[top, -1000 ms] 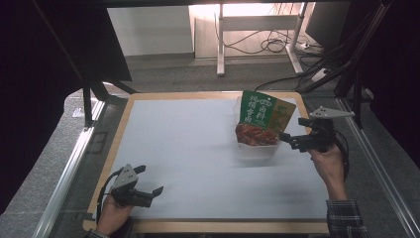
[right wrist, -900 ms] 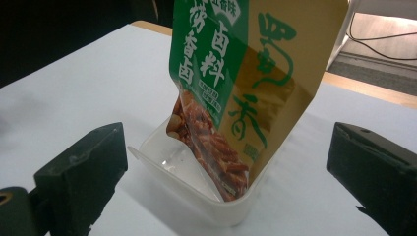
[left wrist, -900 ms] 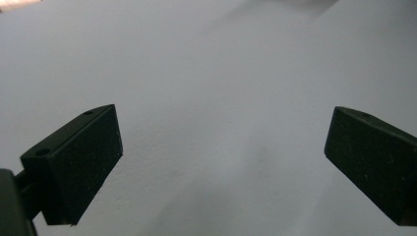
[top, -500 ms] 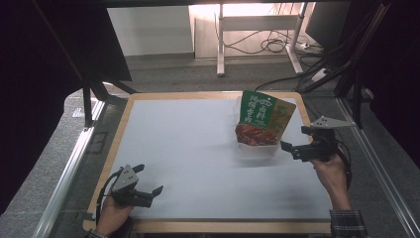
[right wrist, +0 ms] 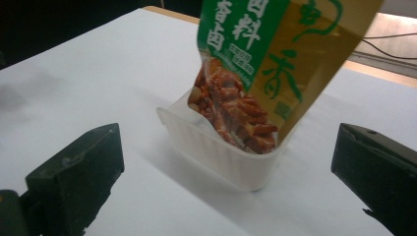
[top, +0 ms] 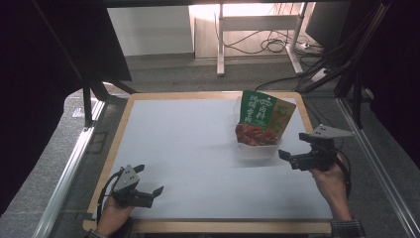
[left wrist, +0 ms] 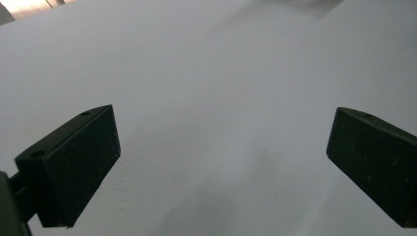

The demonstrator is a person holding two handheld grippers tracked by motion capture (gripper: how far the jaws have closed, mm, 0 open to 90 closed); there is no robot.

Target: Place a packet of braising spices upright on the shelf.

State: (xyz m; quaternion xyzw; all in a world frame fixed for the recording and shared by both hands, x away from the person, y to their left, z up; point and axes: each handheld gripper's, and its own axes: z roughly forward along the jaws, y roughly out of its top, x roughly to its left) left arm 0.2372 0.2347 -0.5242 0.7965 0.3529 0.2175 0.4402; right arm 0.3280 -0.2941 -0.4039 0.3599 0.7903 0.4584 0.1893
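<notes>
Backing off toward the near right edge of the desk [top: 198,148], the right claw [top: 292,159] now sits clear of the snack packet [top: 260,119], its jaws spread and empty, which suggests a release. That packet stands in a translucent tub [top: 257,148] at the desk's far right, long axis near upright, top leaning away. The left claw [top: 148,191] rests spread at the near left corner, seemingly idle.

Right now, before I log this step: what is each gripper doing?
Left gripper: open, holding nothing, over the white table.
Right gripper: open, empty, beside the tub.
</notes>
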